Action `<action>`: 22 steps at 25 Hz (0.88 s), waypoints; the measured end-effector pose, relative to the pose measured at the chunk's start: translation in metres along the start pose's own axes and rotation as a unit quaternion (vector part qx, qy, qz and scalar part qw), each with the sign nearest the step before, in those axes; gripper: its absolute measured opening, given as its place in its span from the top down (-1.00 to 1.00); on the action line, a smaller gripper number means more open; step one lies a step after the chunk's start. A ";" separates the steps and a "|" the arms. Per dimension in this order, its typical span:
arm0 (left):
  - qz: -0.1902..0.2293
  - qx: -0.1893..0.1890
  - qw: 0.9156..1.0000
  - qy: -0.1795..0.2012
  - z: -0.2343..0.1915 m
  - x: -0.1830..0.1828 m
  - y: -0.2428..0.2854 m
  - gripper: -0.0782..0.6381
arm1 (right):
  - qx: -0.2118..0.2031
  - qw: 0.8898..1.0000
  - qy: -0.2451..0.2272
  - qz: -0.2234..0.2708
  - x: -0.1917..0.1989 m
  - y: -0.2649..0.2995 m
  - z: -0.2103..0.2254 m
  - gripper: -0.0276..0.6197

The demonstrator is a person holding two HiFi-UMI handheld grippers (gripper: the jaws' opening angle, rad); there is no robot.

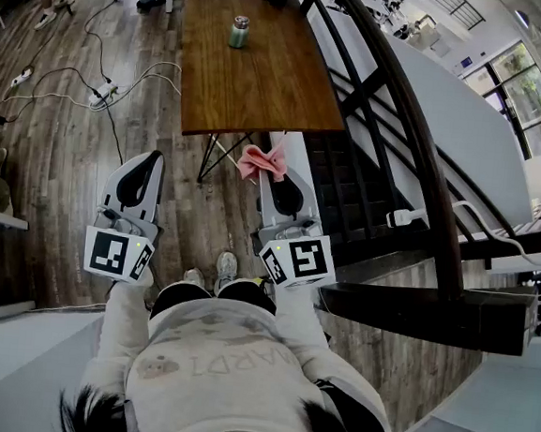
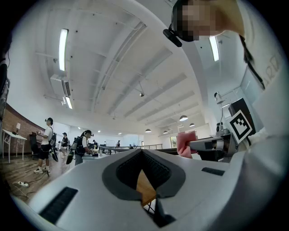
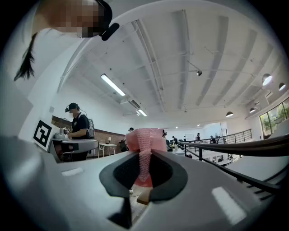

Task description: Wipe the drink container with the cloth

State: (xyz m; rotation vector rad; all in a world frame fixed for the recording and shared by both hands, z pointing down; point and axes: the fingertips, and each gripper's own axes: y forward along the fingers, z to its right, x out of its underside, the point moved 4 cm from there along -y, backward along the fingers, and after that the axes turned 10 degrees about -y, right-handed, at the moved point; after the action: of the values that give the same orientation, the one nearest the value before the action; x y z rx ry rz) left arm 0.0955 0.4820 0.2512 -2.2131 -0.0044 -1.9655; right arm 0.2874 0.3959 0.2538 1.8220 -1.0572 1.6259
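The right gripper (image 1: 276,177) pinches the pink cloth (image 1: 259,162) tight between its 2 jaws. The left gripper (image 1: 149,159) is closed on nothing. The drink container (image 1: 239,32) stands far off on the table (image 1: 272,88).

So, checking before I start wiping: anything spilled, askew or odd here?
Nothing spilled: the drink container stands upright on the table. Only loose cables sprawl across the floor left of it.

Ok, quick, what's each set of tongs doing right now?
Left tongs: closed, nothing between them.
Right tongs: closed on the pink cloth.
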 end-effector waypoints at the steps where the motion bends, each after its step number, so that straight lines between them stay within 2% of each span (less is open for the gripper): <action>1: 0.000 0.000 1.000 0.000 0.000 0.000 0.001 0.78 | 0.000 1.000 0.000 0.000 0.001 0.000 0.001 0.79; 16: 0.003 0.011 1.000 -0.001 -0.018 0.005 0.006 0.78 | 0.012 1.000 0.010 0.006 0.007 0.018 -0.005 0.79; 22: 0.003 0.014 1.000 -0.005 -0.037 0.008 0.028 0.78 | 0.008 1.000 0.011 0.002 0.014 0.042 0.004 0.79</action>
State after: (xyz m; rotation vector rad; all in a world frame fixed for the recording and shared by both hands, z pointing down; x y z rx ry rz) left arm 0.0638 0.4486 0.2589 -2.2040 -0.0277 -1.9387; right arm 0.2562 0.3644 0.2610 1.8088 -1.0424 1.6566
